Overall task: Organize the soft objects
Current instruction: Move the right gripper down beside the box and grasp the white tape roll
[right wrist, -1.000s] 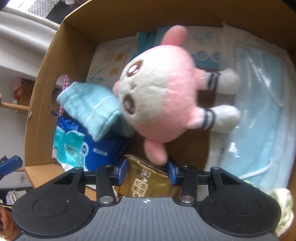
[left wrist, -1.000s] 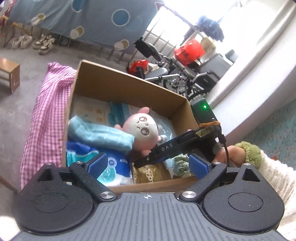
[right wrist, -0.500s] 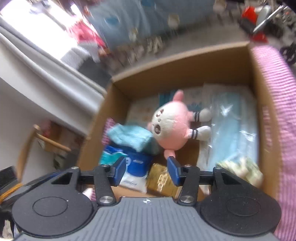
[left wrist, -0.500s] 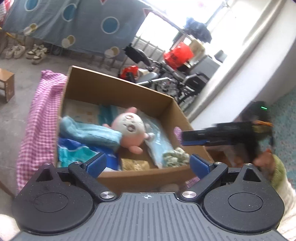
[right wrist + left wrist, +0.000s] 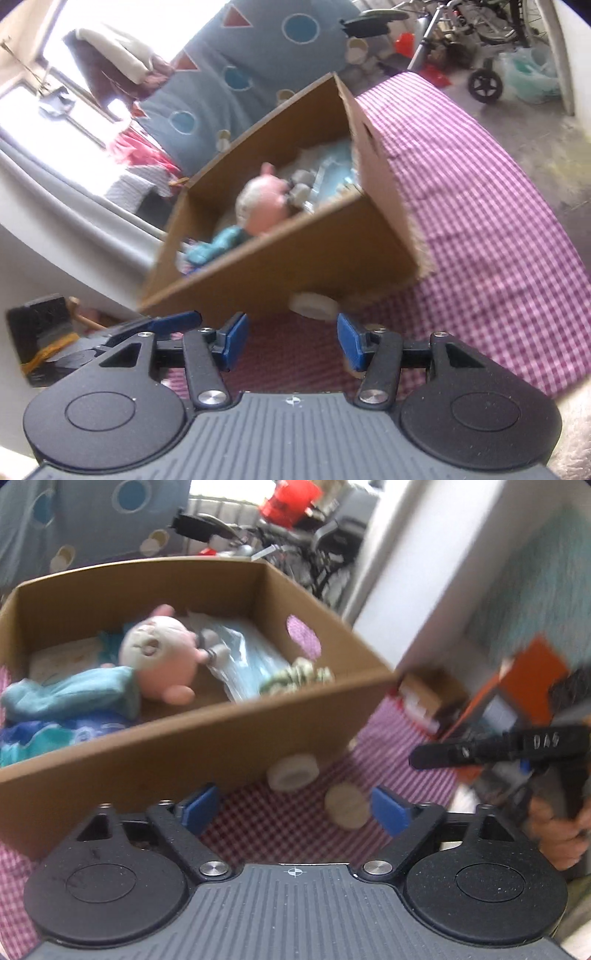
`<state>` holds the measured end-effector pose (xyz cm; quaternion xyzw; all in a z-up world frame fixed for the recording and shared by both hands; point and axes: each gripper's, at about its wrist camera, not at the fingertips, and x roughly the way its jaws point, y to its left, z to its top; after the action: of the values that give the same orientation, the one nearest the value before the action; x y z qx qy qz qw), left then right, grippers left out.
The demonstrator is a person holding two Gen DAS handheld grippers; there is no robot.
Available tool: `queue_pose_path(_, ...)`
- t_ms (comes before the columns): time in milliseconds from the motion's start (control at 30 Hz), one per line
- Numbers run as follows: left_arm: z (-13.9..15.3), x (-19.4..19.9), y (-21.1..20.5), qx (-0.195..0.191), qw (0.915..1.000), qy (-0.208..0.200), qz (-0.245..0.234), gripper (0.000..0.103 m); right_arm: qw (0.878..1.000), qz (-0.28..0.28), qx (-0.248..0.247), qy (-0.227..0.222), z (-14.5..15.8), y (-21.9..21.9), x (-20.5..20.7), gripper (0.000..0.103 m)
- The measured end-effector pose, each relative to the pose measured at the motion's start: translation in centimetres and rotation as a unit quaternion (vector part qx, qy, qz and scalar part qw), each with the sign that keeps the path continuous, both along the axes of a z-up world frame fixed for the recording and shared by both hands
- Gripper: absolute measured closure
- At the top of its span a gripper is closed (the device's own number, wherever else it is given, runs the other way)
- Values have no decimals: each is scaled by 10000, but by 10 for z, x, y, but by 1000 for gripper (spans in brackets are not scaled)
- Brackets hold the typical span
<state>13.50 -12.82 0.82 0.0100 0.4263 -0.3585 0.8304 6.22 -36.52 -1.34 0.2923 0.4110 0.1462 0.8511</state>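
A cardboard box (image 5: 184, 746) stands on a pink checked cloth (image 5: 295, 823). Inside lie a pink and white plush toy (image 5: 162, 657), a folded light blue cloth (image 5: 81, 694), blue packets (image 5: 48, 734), a clear bag of blue masks (image 5: 247, 657) and a green-white scrunchie (image 5: 295, 674). My left gripper (image 5: 295, 808) is open and empty in front of the box. My right gripper (image 5: 291, 338) is open and empty, also in front of the box (image 5: 295, 236); it shows at the right of the left wrist view (image 5: 498, 747). The plush (image 5: 262, 208) shows in the right wrist view too.
A white tape roll (image 5: 293, 773) and a round beige pad (image 5: 347, 806) lie on the cloth against the box front; the roll also shows in the right wrist view (image 5: 314, 304). An orange box (image 5: 517, 694) stands to the right. A wheelchair (image 5: 480, 44) and blue dotted sheet (image 5: 240, 74) are behind.
Both grippers have pulled back out of the box and down to the cloth in front of it. The right gripper, which hovered over the plush, is now clear of it and wider open.
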Motion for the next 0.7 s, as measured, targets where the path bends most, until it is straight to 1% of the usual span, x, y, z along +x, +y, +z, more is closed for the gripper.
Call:
queue_pose_path(33, -5, -1, -7, 145, 9999, -75, -46, 26, 9999, 46, -118, -25, -4, 4, 3, 48)
queue_pose_path(67, -10, -1, -13, 276, 9995, -131, -79, 26, 9996, 100, -239, -86, -7, 8, 7, 49)
queue_pose_path(100, -14, 0, -18, 367, 9991, -185, -99, 28, 9991, 159, -358, -141, -9, 12, 12, 53)
queue_pose_path(167, -25, 2, -24, 555, 9980, -271, -98, 34, 9970, 360, -636, -246, -13, 22, 25, 57)
queue_pose_path(233, -33, 4, -30, 661, 9972, -343, -105, 40, 9932, 574, -931, -388, -19, 28, 29, 59)
queue_pose_path(333, -42, 8, -37, 798, 9959, -405, -147, 44, 9855, 926, -1334, -488, -28, 38, 37, 63)
queue_pose_path(433, -52, 9, -44, 933, 9942, -450, -285, 46, 9782, 1247, -1564, -556, -34, 46, 45, 64)
queue_pose_path(500, -57, 8, -47, 941, 9930, -552, -450, 46, 9750, 1370, -1656, -565, -37, 48, 50, 64)
queue_pose_path(600, -65, 9, -52, 1020, 9917, -557, -547, 46, 9706, 1605, -1715, -533, -41, 53, 59, 65)
queue_pose_path(700, -66, 8, -54, 935, 9913, -663, -645, 46, 9640, 1817, -1861, -553, -43, 61, 63, 65)
